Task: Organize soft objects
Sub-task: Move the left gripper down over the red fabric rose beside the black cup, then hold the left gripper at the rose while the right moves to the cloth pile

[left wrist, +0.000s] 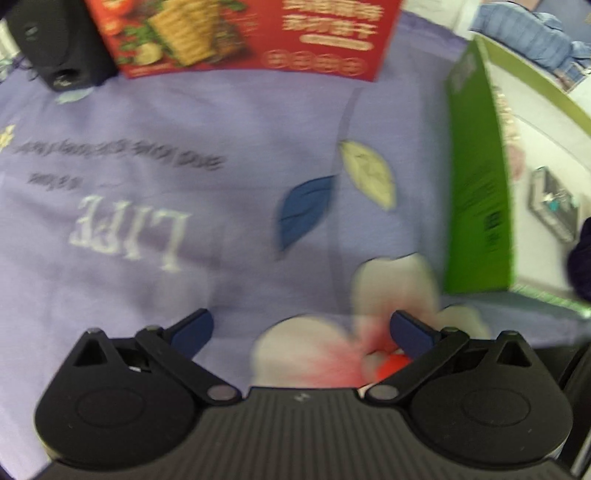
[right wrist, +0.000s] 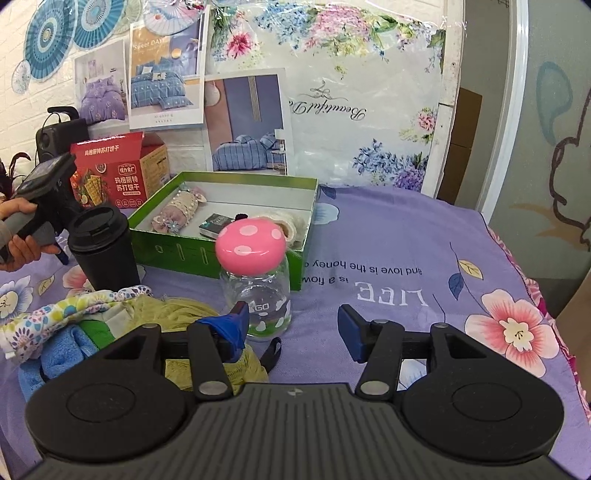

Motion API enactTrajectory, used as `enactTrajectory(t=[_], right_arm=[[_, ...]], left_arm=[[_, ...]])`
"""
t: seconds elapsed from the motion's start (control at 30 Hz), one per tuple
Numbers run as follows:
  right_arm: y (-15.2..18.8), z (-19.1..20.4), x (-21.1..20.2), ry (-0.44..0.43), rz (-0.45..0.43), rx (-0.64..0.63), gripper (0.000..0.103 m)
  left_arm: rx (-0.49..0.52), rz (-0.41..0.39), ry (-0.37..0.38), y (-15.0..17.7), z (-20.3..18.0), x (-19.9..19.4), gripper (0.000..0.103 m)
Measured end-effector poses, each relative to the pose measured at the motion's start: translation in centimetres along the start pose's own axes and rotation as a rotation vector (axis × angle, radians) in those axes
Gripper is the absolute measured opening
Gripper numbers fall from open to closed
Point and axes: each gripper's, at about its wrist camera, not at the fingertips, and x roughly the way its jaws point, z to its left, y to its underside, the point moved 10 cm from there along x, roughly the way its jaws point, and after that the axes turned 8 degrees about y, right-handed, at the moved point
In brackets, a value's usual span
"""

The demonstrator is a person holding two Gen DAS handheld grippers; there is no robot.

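Observation:
In the right wrist view a pile of soft cloths [right wrist: 85, 325] (floral, blue, yellow-green mesh) lies at the lower left on the purple sheet. A green box [right wrist: 184, 251] behind holds a pearl-trimmed plush [right wrist: 177, 210], a fluffy white item [right wrist: 293, 221] and a small dark pack. My right gripper [right wrist: 291, 325] is open and empty, its left finger over the mesh cloth. My left gripper [left wrist: 301, 328] is open and empty above the sheet, with the green box [left wrist: 476, 192] at its right; the view is blurred. The left gripper's body also shows in the right wrist view [right wrist: 44, 195], held by a hand.
A glass jar with a pink mushroom lid [right wrist: 255, 280] stands before the green box. A black cup [right wrist: 101, 247] stands left of it. A red cracker box [right wrist: 110, 177] [left wrist: 251, 33] and a black speaker [left wrist: 59, 48] stand at the back. The bed edge drops at the right.

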Motion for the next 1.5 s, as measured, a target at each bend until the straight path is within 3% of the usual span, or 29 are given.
enactTrajectory(t=[0.13,0.17,0.27,0.4,0.63,0.8,1.07,1.2,1.33,1.4,1.5], right_arm=[[0.1,-0.5,-0.5,-0.008,-0.01,0.019,0.038],[0.2,-0.6,-0.6,-0.012,-0.014,0.028,0.038],[0.5,-0.6,-0.6,-0.024,-0.019,0.052,0.039],[0.9,0.0,0.0,-0.052,-0.004,0.092,0.039],[0.9,-0.7,-0.9,0.013,-0.016,0.048,0.039],[1.3,-2.1,-0.5,0.029,0.007,0.071,0.039],[1.0,-1.0,-0.6,-0.002,-0.005,0.068,0.04],[0.6,-0.7,-1.5,-0.012,-0.029,0.061,0.04],[0.5,-1.3,-2.2,-0.013,-0.053,0.079,0.04],[0.7,-1.5,-2.2,-0.019,-0.057,0.096,0.04],[1.1,-1.3,-2.1,-0.037,-0.068,0.131,0.041]], left_arm=[[-0.027,-0.05,-0.123,1.6,4.5,-1.8,0.101],[-0.041,-0.079,-0.122,2.1,5.5,-2.8,0.101],[-0.024,-0.139,-0.018,2.9,5.1,-5.3,0.101],[-0.073,-0.156,0.14,0.6,1.5,-5.7,0.102],[-0.089,-0.009,0.252,-2.1,-3.1,-1.6,0.102],[-0.127,0.021,0.222,-2.2,-2.9,-0.4,0.102],[-0.056,0.049,0.131,-0.9,-2.6,-0.7,0.103],[-0.051,0.036,0.029,0.6,-0.1,-2.0,0.102],[-0.067,0.041,0.001,3.8,3.9,-3.6,0.102],[-0.06,-0.013,-0.012,5.5,5.6,-5.1,0.101],[0.001,-0.162,-0.01,6.9,5.7,-8.7,0.101]])
